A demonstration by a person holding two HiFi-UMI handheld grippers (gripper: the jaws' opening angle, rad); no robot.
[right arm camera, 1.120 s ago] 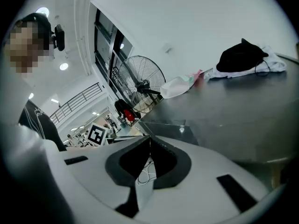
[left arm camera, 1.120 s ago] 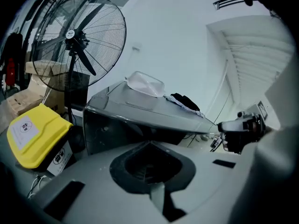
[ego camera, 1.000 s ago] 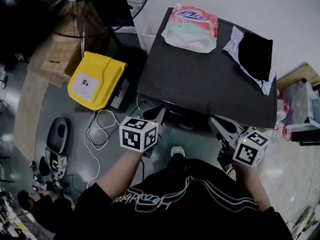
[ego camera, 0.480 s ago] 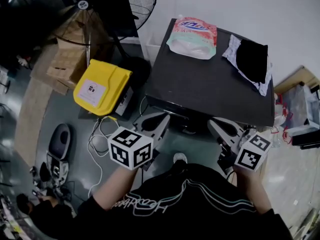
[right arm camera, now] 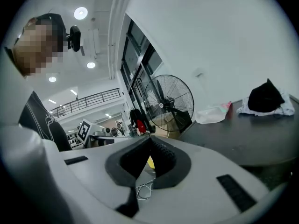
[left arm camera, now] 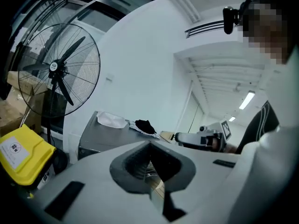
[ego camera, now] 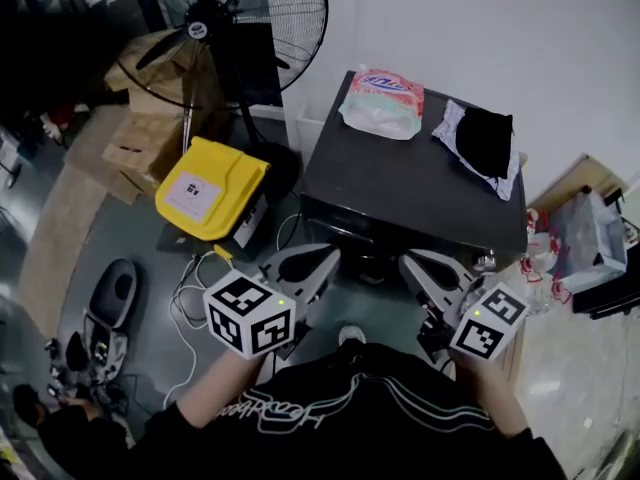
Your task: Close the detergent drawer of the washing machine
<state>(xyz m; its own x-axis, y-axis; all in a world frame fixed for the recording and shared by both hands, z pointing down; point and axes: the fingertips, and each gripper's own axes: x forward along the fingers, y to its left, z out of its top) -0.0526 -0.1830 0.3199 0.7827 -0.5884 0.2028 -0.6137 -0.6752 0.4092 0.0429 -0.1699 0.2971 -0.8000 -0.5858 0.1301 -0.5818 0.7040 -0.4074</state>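
Observation:
The black washing machine stands against the white wall, seen from above; its front face lies mostly hidden under the top edge, and I cannot make out the detergent drawer. My left gripper is shut and empty, just short of the machine's front left. My right gripper is also shut and empty, in front of the front right. In the left gripper view the shut jaws point at the machine's grey side. The right gripper view shows shut jaws beside the dark top.
A pink detergent bag and a black cloth on white fabric lie on the machine's top. Left of it stand a yellow case, a pedestal fan and cardboard boxes. Cables trail on the floor. A plastic bag sits at the right.
Both grippers have drawn back from the machine's front edge toward the person. The head view has pulled away, so more of the fan and the floor shows.

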